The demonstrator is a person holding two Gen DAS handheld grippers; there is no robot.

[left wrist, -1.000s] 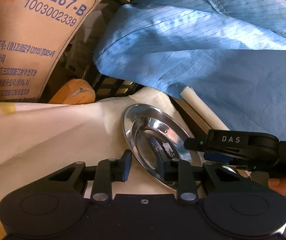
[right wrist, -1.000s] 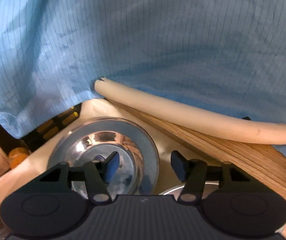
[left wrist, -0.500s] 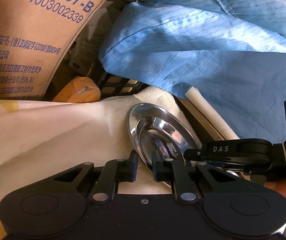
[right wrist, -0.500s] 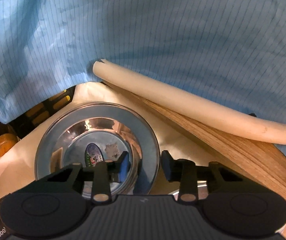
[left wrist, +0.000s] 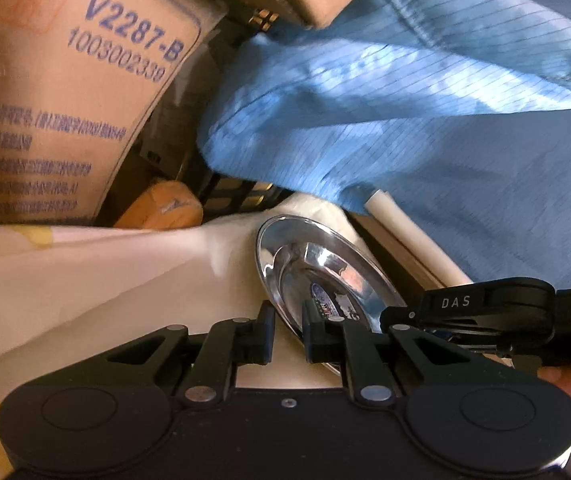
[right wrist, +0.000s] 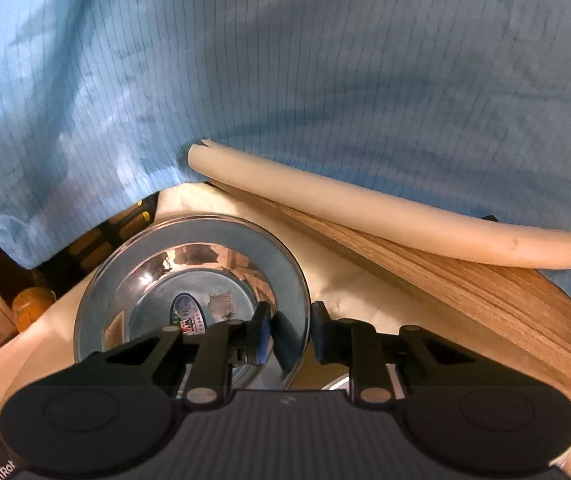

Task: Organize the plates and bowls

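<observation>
Fingers closing in: left gripper (left wrist: 288, 334) and right gripper (right wrist: 288, 336) both pinch the steel bowl's (right wrist: 189, 304) rim, jaws nearly together.
Thin, stiff and slick; the flat rim looks the surest hold.

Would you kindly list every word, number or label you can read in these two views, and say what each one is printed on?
"V2287-B": cardboard box.
"1003002339": same box, the line below.
Smaller lines on the box: too blurred to read.
"DAS": right gripper.
Oval sticker in the steel bowl: too small to read.
Partial white lettering on the right gripper's body: cut off.
</observation>
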